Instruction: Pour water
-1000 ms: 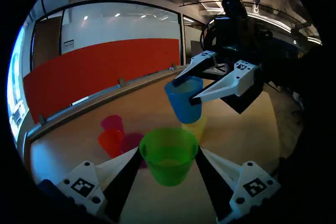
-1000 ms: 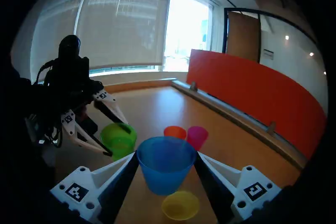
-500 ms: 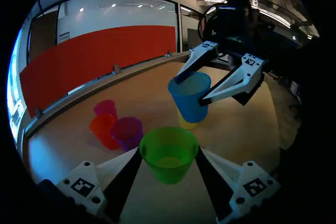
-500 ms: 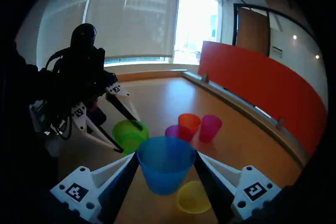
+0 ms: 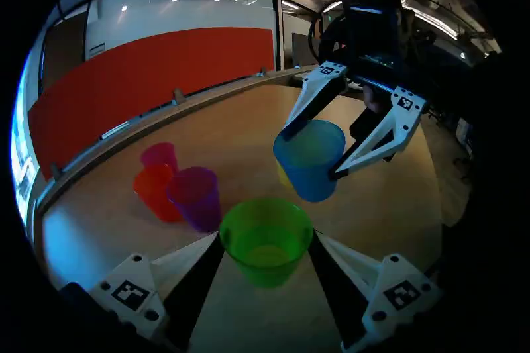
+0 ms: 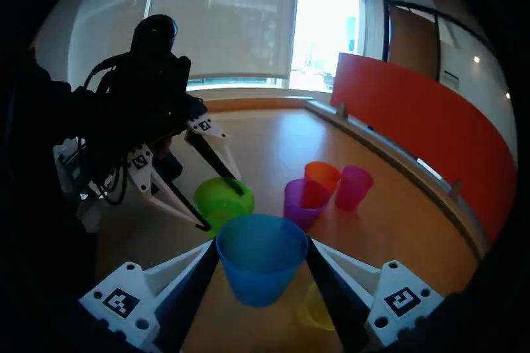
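No legible text, brand or number. Coded marker squares [image 5: 130, 293] on left gripper [image 5: 265, 235], right gripper [image 6: 262, 242]: pattern only.

Three cups [image 5: 192, 194] cluster on the table [image 5: 238, 121] — beside the cup [image 5: 266, 250] in the left gripper [image 5: 265, 237].

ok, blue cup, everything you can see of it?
The blue cup is a translucent plastic tumbler tapering to its base, mouth open. The right gripper clamps it, one finger on each side below the rim. It looks held above the wooden table, slightly tipped in the left gripper view, a yellow cup beneath it. Water inside: cannot tell.
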The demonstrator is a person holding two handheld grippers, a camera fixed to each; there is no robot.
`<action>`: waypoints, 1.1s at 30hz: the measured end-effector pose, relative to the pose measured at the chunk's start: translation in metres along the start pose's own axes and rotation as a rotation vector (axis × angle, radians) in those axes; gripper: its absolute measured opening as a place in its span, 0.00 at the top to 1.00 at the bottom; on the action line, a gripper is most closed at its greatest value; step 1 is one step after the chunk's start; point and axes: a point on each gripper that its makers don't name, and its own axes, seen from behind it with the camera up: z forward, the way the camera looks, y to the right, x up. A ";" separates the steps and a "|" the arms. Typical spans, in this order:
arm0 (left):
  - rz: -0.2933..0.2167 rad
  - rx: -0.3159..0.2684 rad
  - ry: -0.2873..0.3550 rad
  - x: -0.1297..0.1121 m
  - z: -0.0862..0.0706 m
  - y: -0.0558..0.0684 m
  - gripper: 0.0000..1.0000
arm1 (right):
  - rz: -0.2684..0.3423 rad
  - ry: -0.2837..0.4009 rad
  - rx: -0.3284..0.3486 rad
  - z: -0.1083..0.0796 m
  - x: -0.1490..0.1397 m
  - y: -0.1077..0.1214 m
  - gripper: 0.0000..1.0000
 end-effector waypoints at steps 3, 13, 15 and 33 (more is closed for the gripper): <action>0.005 -0.002 -0.011 -0.003 0.001 0.000 0.14 | -0.003 -0.008 0.012 0.002 -0.006 -0.004 0.06; 0.010 -0.009 -0.034 -0.011 0.005 0.001 0.14 | -0.031 -0.033 0.040 0.010 -0.021 -0.014 0.06; 0.005 -0.010 -0.035 -0.012 0.006 0.000 0.14 | -0.037 -0.039 0.044 0.011 -0.024 -0.015 0.06; -0.025 -0.010 -0.033 -0.021 0.008 -0.005 0.14 | -0.062 -0.053 0.065 0.027 -0.038 -0.025 0.06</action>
